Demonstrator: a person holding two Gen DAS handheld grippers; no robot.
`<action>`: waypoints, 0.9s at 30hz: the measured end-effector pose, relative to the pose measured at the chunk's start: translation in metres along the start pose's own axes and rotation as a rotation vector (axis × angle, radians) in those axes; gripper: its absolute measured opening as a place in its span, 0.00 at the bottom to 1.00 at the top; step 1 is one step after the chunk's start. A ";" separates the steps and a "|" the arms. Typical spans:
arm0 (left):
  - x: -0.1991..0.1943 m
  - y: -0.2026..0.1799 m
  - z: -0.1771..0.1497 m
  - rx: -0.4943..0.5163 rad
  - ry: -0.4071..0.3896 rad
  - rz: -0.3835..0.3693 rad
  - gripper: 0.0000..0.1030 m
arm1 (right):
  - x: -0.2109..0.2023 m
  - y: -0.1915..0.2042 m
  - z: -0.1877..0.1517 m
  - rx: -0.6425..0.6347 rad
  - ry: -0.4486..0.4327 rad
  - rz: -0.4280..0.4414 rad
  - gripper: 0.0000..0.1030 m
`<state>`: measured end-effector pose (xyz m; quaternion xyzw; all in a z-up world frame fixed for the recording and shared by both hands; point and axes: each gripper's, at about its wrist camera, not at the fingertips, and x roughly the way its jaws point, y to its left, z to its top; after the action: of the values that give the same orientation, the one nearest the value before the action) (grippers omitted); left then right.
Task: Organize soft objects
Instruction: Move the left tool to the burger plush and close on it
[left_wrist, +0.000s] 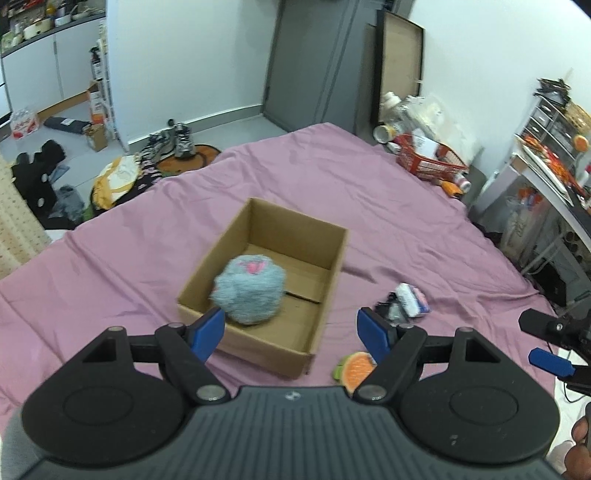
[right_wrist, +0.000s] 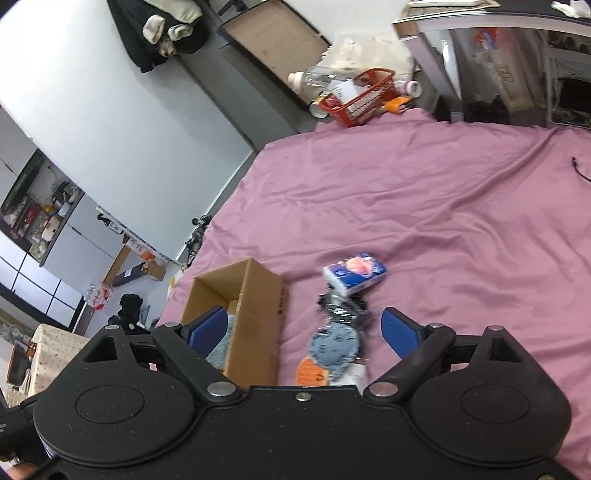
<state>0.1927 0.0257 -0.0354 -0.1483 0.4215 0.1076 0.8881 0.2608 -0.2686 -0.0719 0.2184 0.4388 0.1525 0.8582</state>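
The left hand-held gripper (left_wrist: 291, 330) stands wide apart with nothing between its blue pads, poised over the near rim of the open cardboard box (left_wrist: 334, 258). A fluffy blue plush ball (left_wrist: 251, 291) with a pink mark on top sits inside, against the box's near left wall, and the rest of the box floor is bare. The right hand-held gripper (right_wrist: 303, 334) is also spread wide and empty, its jaws at most creeping a touch wider, above a small heap just right of the box: a round blue plush (right_wrist: 334, 345), an orange slice-shaped toy (right_wrist: 310, 371) at the near edge, some crumpled dark material (too blurred to name) and, farther off, a blue and white tissue pack (right_wrist: 354, 275). These lie close together, a narrow strip of bedding separating them from the box's right wall. The pink bedsheet (right_wrist: 443, 206) runs open and uncluttered beyond and to the right. At the far edge of the bed stands a red basket (right_wrist: 364, 96) among bottles, with a desk past the right edge and floor clutter off the left.
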 end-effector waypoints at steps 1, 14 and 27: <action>0.001 -0.006 -0.001 0.010 0.000 -0.008 0.75 | -0.001 -0.004 0.000 0.005 0.003 -0.001 0.88; 0.035 -0.063 -0.031 0.083 0.028 -0.082 0.75 | 0.028 -0.053 -0.027 0.135 0.079 0.051 0.85; 0.080 -0.079 -0.068 0.127 0.117 -0.098 0.68 | 0.077 -0.085 -0.053 0.260 0.167 0.109 0.71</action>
<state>0.2186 -0.0672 -0.1248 -0.1181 0.4708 0.0285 0.8738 0.2664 -0.2936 -0.1953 0.3378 0.5121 0.1581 0.7738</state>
